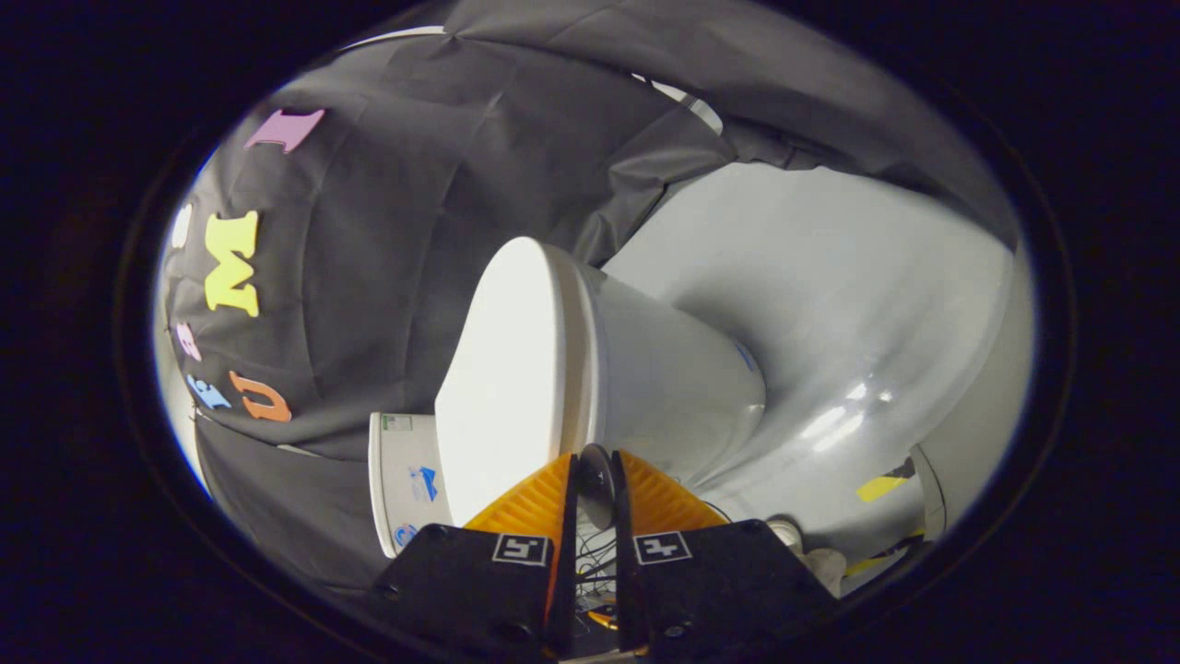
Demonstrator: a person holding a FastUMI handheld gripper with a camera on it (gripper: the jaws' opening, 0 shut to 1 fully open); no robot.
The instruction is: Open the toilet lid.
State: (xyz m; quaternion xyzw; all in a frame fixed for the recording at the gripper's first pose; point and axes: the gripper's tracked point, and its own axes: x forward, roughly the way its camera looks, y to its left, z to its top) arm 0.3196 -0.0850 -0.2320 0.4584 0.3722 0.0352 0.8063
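Note:
The view is rolled on its side. A white toilet stands just ahead of the fingers, its flat lid (507, 369) lying down on the bowl (673, 378). Its tank (406, 480) is behind it, against the black cloth wall. My gripper (595, 463) is at the front rim of the lid. The fingers are drawn close together, and the shaded lip of the lid fills the narrow gap between them. The part of the rim behind the fingers is hidden.
Grey glossy floor (830, 304) stretches beyond the bowl, with a strip of yellow tape (880, 487) on it. The black cloth wall (387, 277) hangs close behind the tank. A pale curved object (931, 503) stands near the tape.

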